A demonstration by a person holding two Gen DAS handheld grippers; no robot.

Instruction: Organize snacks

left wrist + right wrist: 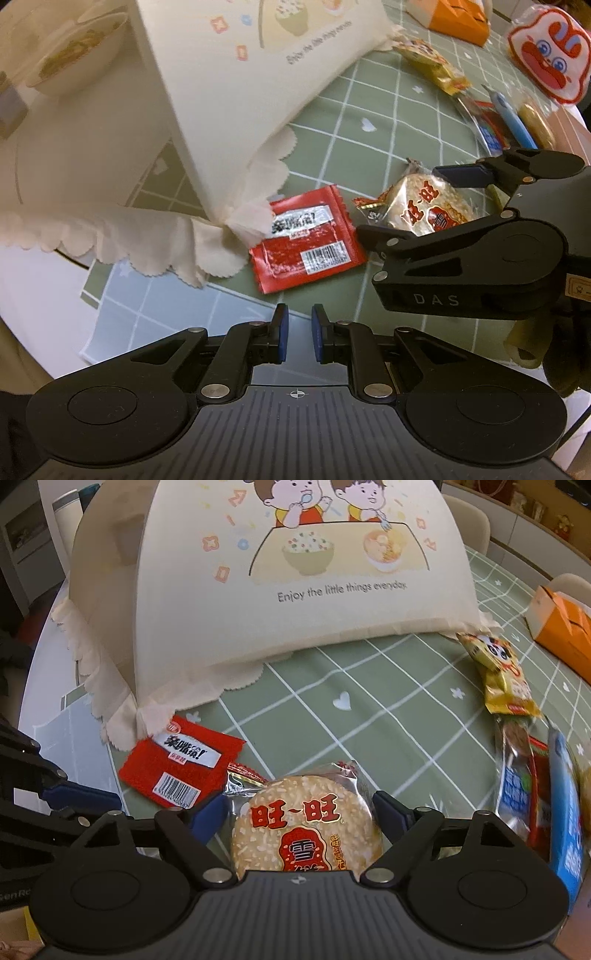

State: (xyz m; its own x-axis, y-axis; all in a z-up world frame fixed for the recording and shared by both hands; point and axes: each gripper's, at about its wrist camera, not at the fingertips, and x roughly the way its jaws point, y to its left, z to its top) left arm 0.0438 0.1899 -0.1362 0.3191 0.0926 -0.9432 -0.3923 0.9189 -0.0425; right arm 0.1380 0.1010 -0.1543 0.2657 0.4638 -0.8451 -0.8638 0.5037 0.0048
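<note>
While both grippers hang over the green checked mat, this is how things lie:

left gripper: low in its own view, blue pads drawn nearly together with a thin slit between, nothing in them; it points down at the blue edge of the mat.
right gripper: jaws spread wide, one blue pad either side of the rice cracker; whether the pads press on the wrapper I cannot tell, small gaps seem to show at both sides.
rice cracker: round, sesame-speckled, in clear wrap with red characters, flat on the mat, between the right fingers and partly under the gripper body.
red sachet: flat on the mat, barcode end toward the left gripper, just beside the cracker on its left, its top corner touching the frilled corner of the food cover.
food cover: cream fabric tent with cartoon children and bowls, scalloped hem, standing on the mat behind both snacks.
bowl: seen through the cover's side panel, holding food.
yellow snack pack: at the right corner of the cover's hem, lying on the mat.
snack pile: red, blue and clear wrappers at the right edge, well apart from the cracker.
orange box: far right, beyond the yellow pack.
mat: green with white grid, hearts and stars.
cartoon pouch: white and orange with a face, top right in the left view.
</note>
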